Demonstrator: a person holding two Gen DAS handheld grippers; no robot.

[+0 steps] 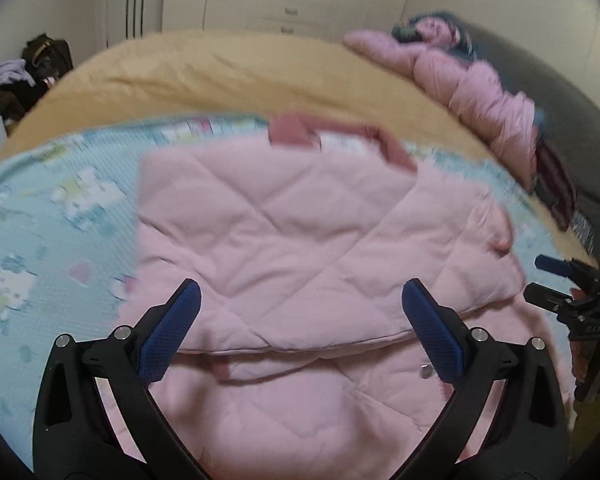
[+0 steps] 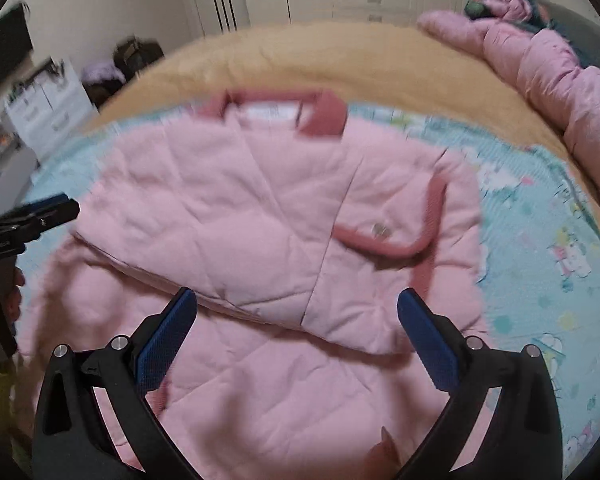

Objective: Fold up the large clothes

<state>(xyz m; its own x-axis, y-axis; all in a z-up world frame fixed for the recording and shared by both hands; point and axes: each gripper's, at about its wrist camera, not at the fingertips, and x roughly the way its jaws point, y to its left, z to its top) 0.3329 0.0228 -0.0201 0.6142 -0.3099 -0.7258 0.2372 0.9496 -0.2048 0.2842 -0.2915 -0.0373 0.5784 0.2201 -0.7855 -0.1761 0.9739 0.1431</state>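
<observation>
Bed [image 1: 228, 76], draped in a tan spread, carries a pale blue cartoon-print quilt [image 1: 48, 216] laid as a folding surface. Pink quilted jacket [image 1: 300, 232] lies at the quilt's centre, diamond-stitched and puffy, darker pink collar [image 2: 324, 114] at 12 o'clock, hem doubled up toward it in a soft fold, likely mid-fold. Second pink padded garment [image 1: 484, 96] sits bunched at 2 o'clock, apparently awaiting its turn. Left gripper [image 1: 300, 288] and right gripper [image 2: 298, 300] hover over the fold edge, blue textured fingers [image 2: 168, 344] spread wide, pinching nothing.
</observation>
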